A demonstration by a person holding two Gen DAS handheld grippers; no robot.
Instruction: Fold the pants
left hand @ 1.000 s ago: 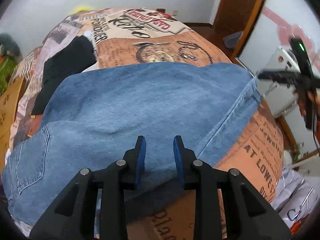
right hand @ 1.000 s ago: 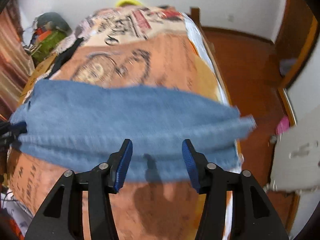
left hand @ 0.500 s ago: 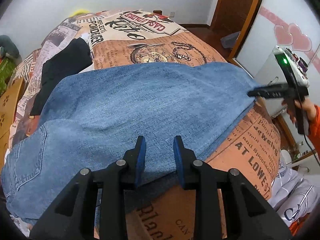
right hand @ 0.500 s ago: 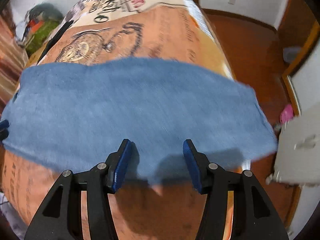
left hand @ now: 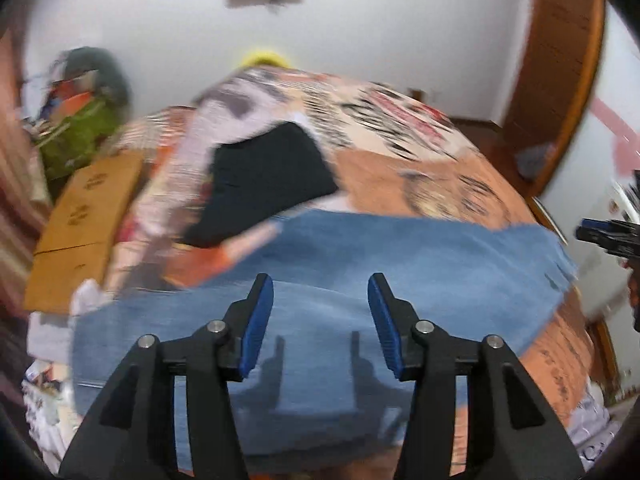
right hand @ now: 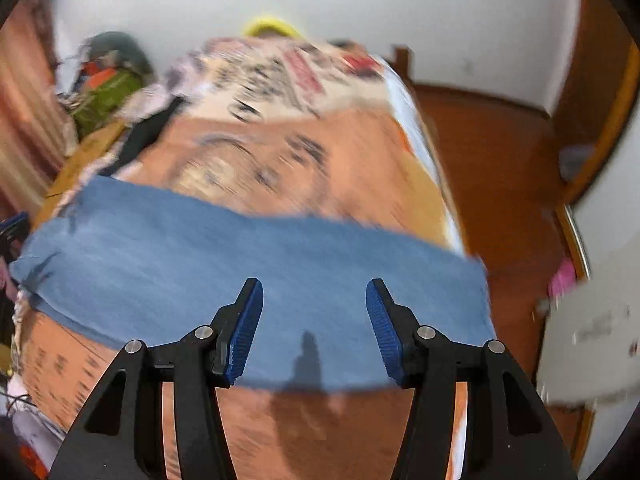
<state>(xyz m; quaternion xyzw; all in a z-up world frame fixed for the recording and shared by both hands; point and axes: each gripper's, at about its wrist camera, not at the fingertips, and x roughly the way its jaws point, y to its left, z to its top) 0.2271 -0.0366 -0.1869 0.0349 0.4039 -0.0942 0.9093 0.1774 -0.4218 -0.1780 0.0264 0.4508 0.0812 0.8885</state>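
Blue jeans lie folded in a flat band across the printed bedspread. My left gripper hovers above the near part of the denim. Its jaws are opening, nothing is between them, and their shadows fall on the cloth. In the right wrist view the same jeans stretch from left to right. My right gripper hangs open over their near edge, holding nothing. The right gripper also shows at the right edge of the left wrist view. Both views are blurred by motion.
A black garment lies on the bed beyond the jeans. A cardboard box and a green bundle stand to the left of the bed. Wooden floor, a wooden door and a white cabinet are on the right.
The left jaws have spread wider and that gripper has lifted and swung away over the jeans. The right gripper has risen a little with the same gap. The jeans now lie flat.
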